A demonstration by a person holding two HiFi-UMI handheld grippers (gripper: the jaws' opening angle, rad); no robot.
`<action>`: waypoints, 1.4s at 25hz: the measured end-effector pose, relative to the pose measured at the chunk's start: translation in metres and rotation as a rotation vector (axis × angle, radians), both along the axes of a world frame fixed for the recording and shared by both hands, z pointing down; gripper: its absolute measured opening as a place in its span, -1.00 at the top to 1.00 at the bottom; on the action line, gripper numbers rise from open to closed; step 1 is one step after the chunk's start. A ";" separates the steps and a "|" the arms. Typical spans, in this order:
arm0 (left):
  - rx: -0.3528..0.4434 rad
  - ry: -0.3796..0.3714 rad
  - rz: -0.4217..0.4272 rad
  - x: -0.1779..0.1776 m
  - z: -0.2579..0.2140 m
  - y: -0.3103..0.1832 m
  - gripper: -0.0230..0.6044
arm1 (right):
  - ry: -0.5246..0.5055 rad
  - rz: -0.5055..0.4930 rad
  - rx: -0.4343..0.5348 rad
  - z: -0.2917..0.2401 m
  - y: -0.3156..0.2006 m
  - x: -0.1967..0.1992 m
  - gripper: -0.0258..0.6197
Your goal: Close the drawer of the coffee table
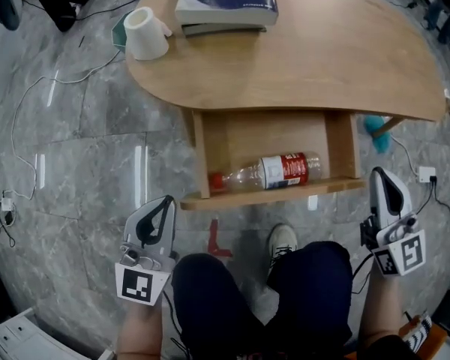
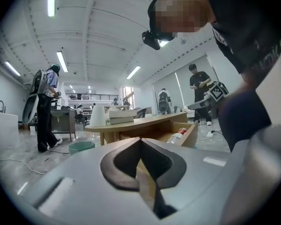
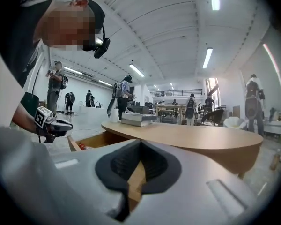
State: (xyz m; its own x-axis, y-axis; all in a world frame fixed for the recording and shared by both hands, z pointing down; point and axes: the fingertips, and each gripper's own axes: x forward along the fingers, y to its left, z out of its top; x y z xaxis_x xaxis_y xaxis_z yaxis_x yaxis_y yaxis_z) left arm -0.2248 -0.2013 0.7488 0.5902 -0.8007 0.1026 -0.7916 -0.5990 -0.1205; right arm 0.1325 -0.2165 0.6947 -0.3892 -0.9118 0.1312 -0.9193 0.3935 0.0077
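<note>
The wooden coffee table has its drawer pulled out toward me. A clear plastic bottle with a red label lies on its side inside. My left gripper hangs shut and empty just in front of the drawer's left front corner, apart from it. My right gripper is shut and empty beside the drawer's right front corner. The left gripper view shows the open drawer and bottle ahead on the right. In the right gripper view the drawer sits ahead to the left.
Stacked books and a white cup rest on the tabletop. My knees and a white shoe are just before the drawer. Cables trail over the marble floor at both sides. A teal bin stands beside the table. Other people stand in the distance.
</note>
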 end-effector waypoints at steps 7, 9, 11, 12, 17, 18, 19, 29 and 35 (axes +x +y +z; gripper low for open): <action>-0.006 0.083 -0.035 -0.012 -0.003 0.011 0.93 | 0.005 0.024 0.046 0.000 0.024 0.006 0.92; -0.026 0.087 -0.044 -0.015 -0.002 0.016 0.93 | 0.011 0.033 0.053 0.000 0.031 0.009 0.92; -0.041 0.075 -0.046 -0.018 0.001 0.020 0.93 | 0.013 0.049 0.049 0.004 0.038 0.014 0.92; -0.043 0.071 -0.045 -0.018 0.002 0.021 0.93 | 0.021 0.060 0.038 0.009 0.043 0.019 0.92; -0.071 0.096 -0.069 -0.015 0.007 0.025 0.93 | 0.020 0.118 -0.022 0.038 0.057 0.043 0.92; -0.090 0.100 -0.075 -0.015 0.010 0.026 0.93 | 0.017 0.127 -0.046 0.049 0.058 0.045 0.92; -0.110 0.099 -0.076 -0.014 0.014 0.028 0.93 | 0.010 0.137 -0.074 0.060 0.059 0.048 0.92; -0.189 0.066 -0.060 -0.001 0.037 0.031 0.20 | 0.010 0.078 -0.216 0.125 0.051 0.047 0.43; -0.263 0.060 -0.071 0.009 0.063 0.026 0.11 | 0.003 0.062 -0.208 0.128 0.036 0.050 0.40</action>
